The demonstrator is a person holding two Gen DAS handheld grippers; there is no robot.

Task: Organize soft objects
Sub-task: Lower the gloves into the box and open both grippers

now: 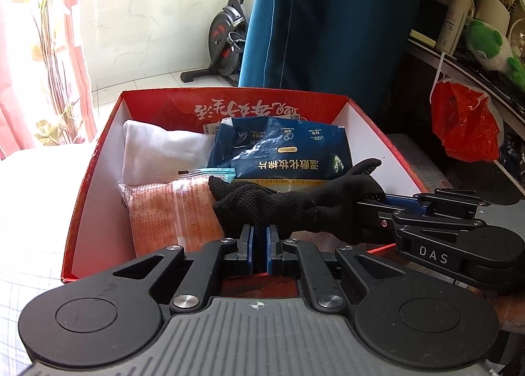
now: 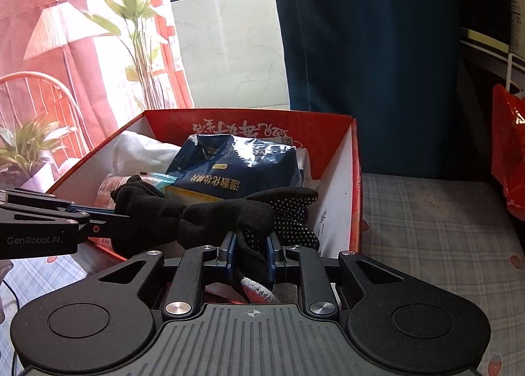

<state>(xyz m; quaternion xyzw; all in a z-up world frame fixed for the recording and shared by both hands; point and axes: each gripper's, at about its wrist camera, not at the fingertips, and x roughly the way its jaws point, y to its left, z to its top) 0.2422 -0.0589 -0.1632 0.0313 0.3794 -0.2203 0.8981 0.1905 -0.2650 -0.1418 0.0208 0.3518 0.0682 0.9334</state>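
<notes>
We pinch the black glove (image 1: 295,205) between both claws, left claw (image 1: 261,238) and right claw (image 2: 251,253), over the near edge of the red box (image 1: 98,185). We should lower it onto the packets before releasing.

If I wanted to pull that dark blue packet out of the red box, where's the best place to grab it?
Probably the crinkled top edge of the dark blue packet, from above on the far side. That end rides up against the red box's back wall, clear of everything, while the black gloves hang across its near end.
</notes>
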